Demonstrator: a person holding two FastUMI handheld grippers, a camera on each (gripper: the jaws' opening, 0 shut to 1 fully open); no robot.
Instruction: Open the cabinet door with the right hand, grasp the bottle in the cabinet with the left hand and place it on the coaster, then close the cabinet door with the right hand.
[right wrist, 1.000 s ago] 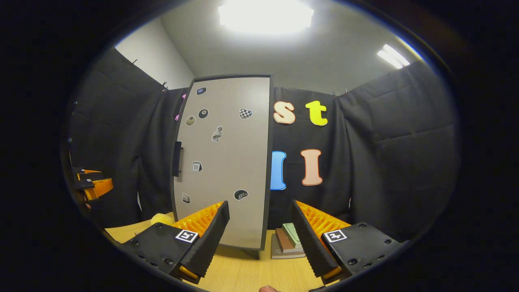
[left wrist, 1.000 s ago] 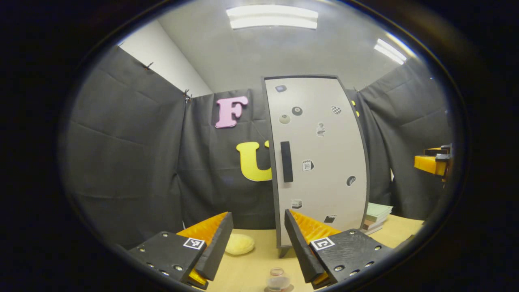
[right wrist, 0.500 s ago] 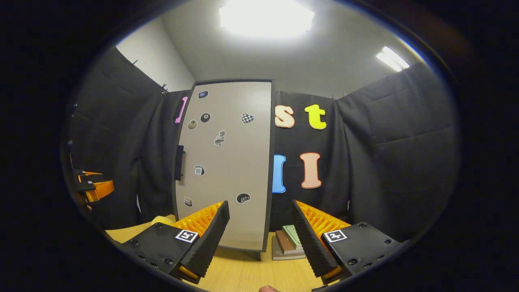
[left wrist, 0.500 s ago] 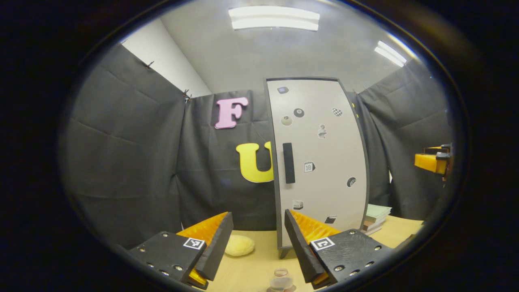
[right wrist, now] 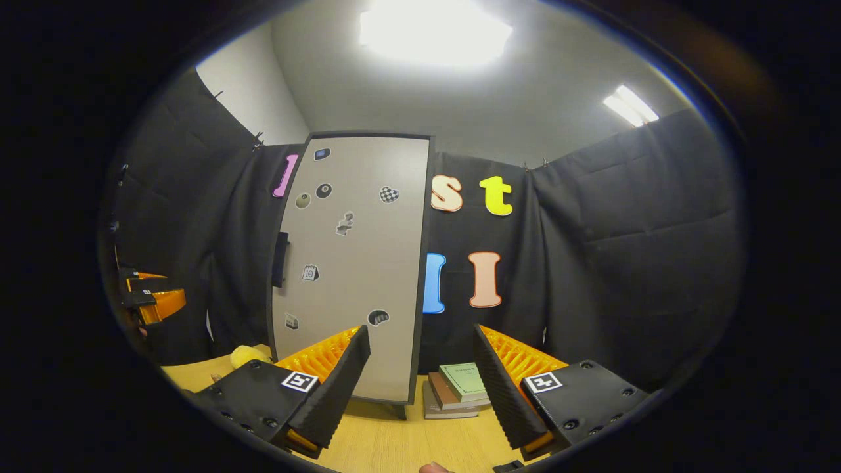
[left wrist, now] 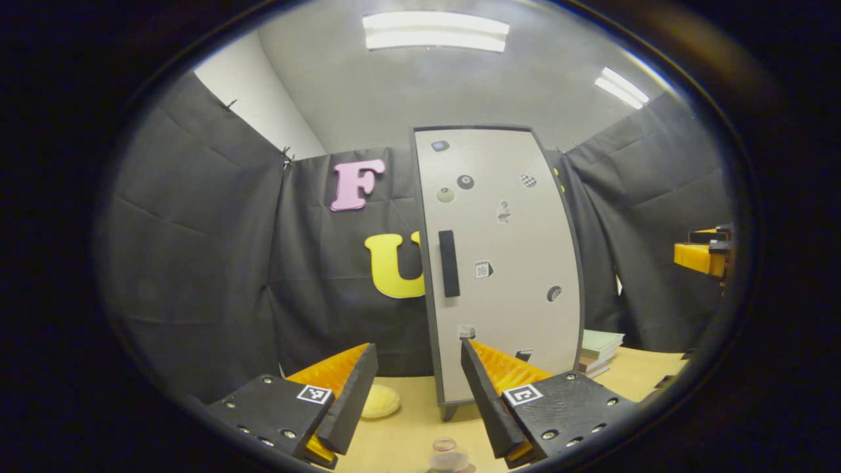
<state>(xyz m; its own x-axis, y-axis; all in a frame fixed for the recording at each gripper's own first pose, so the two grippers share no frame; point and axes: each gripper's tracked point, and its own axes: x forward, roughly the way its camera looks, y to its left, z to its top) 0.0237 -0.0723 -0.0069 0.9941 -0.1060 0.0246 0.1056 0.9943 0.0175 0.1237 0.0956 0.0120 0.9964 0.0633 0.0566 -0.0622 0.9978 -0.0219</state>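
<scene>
The tall pale cabinet point(left wrist: 506, 249) stands upright on the table with its door shut and a dark handle point(left wrist: 449, 263) on the door's left side. A small clear bottle point(left wrist: 445, 453) with a pinkish cap stands on the table at the bottom edge of the left gripper view, low between my fingers. My left gripper point(left wrist: 417, 348) is open and holds nothing. The right gripper point(right wrist: 422, 332) is open too, facing the cabinet door point(right wrist: 355, 263) and its handle point(right wrist: 280, 259). Far off, the right gripper point(left wrist: 702, 253) and the left gripper point(right wrist: 154, 299) each appear at the edge of the other's view.
A pale yellow round pad point(left wrist: 380, 401) lies on the wooden table point(left wrist: 401, 433) left of the cabinet's foot. A stack of books point(right wrist: 460, 387) lies right of the cabinet. Black cloth walls close the booth on all sides.
Both views have swung a little to the right, so the cabinet sits further left in each. More of the books show in the right gripper view. Door and both grippers are unchanged.
</scene>
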